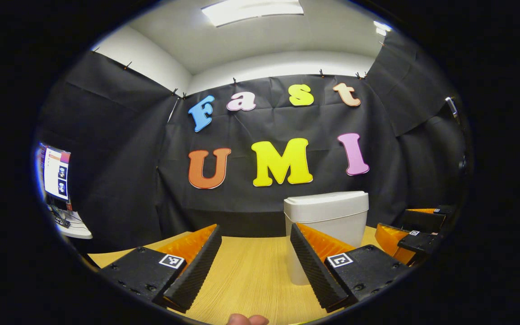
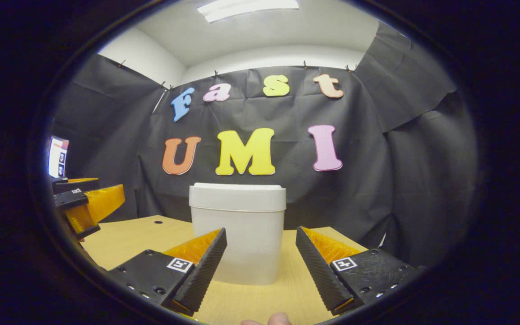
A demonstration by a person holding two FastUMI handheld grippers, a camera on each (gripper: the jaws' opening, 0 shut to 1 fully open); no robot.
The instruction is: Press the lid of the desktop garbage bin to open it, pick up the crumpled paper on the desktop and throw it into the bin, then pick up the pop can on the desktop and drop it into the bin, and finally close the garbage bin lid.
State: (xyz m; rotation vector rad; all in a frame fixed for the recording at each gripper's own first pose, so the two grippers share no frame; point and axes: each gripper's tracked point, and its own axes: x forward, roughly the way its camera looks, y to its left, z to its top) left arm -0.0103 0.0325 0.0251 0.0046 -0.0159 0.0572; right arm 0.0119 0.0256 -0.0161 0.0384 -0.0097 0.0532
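Now both tongs, left (image 1: 255, 264) and right (image 2: 260, 266), gape wide; lidded bin (image 2: 237, 234) stands mid-desk (image 2: 151, 239).

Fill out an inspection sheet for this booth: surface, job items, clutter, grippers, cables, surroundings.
Surface: wooden desktop, with a small dark hole near its far left.
Job's things: white garbage bin upright on the desktop, lid down. Crumpled paper and pop can: nothing seen.
Clutter: nothing seen.
Grippers: left gripper open, holding nothing, the bin ahead to its right. Right gripper open, holding nothing, facing the bin.
Cables: some wires on a side table at far left.
Surroundings: black cloth wall, lit monitor at left, ceiling light, white ceiling.
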